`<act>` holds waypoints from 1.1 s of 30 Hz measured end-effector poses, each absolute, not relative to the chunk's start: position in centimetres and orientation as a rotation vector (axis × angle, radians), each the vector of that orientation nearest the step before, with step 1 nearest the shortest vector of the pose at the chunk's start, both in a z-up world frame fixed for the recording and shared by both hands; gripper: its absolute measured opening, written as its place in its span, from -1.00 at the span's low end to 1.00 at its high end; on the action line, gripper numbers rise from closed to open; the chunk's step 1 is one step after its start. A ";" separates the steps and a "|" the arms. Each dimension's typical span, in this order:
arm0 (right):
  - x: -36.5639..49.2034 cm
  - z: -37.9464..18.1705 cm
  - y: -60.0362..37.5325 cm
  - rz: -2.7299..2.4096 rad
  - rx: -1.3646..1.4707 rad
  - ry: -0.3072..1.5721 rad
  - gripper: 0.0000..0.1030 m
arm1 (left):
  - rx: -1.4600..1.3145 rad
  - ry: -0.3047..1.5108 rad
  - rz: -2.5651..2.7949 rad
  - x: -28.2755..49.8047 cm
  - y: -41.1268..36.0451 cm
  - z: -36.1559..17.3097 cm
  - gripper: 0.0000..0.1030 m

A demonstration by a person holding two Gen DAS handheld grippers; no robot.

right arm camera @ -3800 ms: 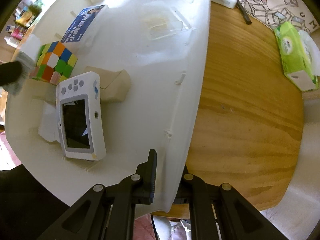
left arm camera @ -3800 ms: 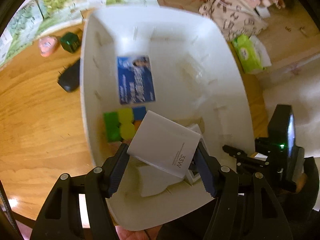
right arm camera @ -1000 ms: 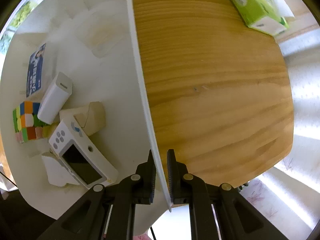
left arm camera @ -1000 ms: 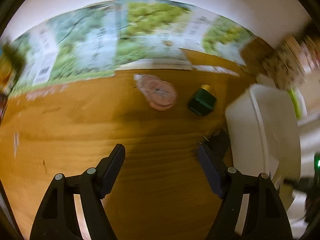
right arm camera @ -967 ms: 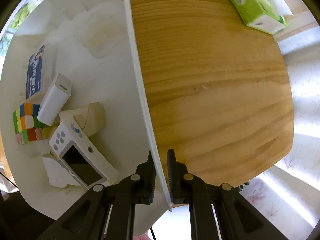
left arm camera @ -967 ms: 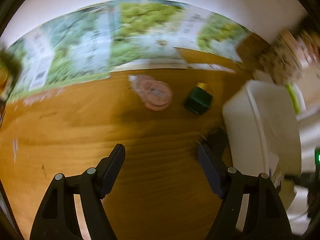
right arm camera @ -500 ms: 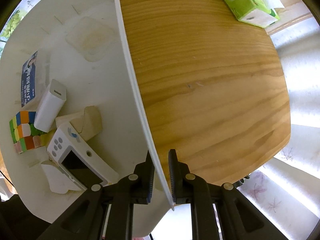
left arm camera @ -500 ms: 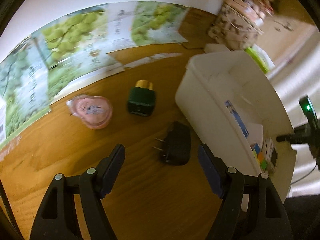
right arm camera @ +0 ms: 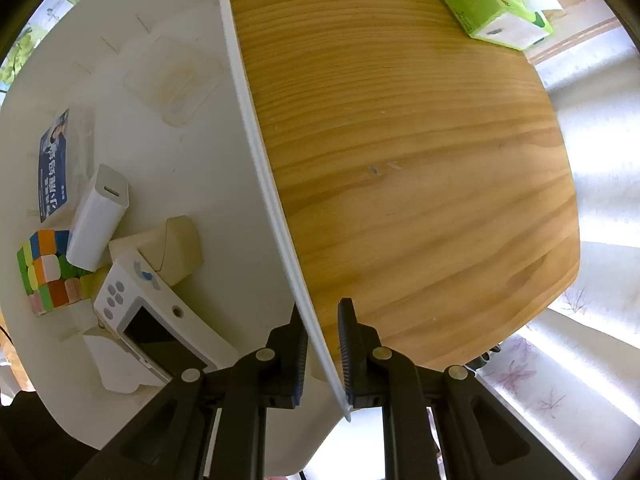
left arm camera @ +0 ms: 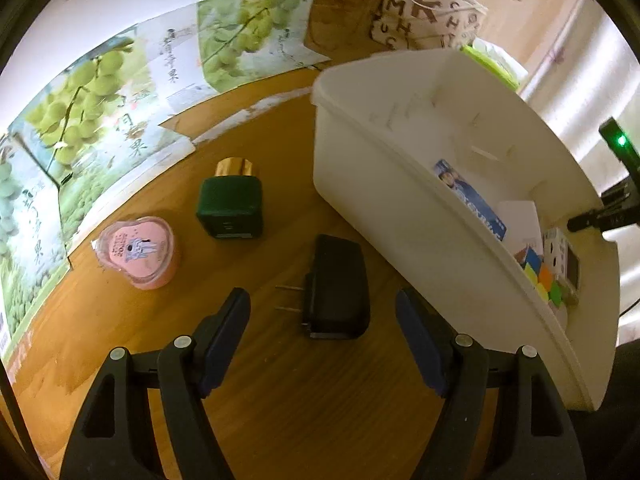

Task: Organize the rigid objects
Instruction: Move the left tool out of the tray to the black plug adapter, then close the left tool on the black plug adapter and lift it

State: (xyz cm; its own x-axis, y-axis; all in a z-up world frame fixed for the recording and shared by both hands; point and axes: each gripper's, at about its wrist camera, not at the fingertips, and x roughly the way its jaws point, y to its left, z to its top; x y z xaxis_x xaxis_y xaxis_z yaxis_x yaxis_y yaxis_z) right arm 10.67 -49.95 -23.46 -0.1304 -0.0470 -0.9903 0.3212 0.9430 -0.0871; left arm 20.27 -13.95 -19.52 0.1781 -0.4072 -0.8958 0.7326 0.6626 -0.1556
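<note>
A black plug adapter (left arm camera: 335, 286) lies on the wooden table, between the fingers of my left gripper (left arm camera: 323, 312), which is open and empty just above it. A green bottle (left arm camera: 230, 205) and a pink heart-shaped case (left arm camera: 138, 251) lie further left. The white bin (left arm camera: 384, 196) stands to the right. My right gripper (right arm camera: 322, 330) is shut on the bin's rim (right arm camera: 256, 136). Inside the bin lie a white power bank (right arm camera: 98, 216), a colour cube (right arm camera: 46, 272), a white handheld device (right arm camera: 152, 320), a blue card (right arm camera: 54, 164) and a beige box (right arm camera: 168, 248).
Grape-print papers (left arm camera: 120, 92) lie along the table's far edge by the wall. A patterned bag (left arm camera: 424, 12) stands behind the bin. A green tissue pack (right arm camera: 484, 4) lies at the far right of the table, whose edge (right arm camera: 560, 280) curves close by.
My left gripper let the white power bank go into the bin, swung left over the table and came down over the black adapter. The right gripper keeps its hold on the rim.
</note>
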 end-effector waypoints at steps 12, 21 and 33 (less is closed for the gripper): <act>10.4 -23.5 -50.2 -0.340 0.225 1.667 -0.69 | 0.375 1.139 -0.849 20.5 -15.1 -20.7 0.49; 10.4 -23.5 -50.0 -0.344 0.220 1.664 -0.68 | 0.431 1.153 -0.826 20.5 -16.1 -21.5 0.27; 10.4 -23.6 -49.9 -0.352 0.218 1.659 -0.67 | 0.431 1.157 -0.822 21.1 -16.3 -21.7 0.14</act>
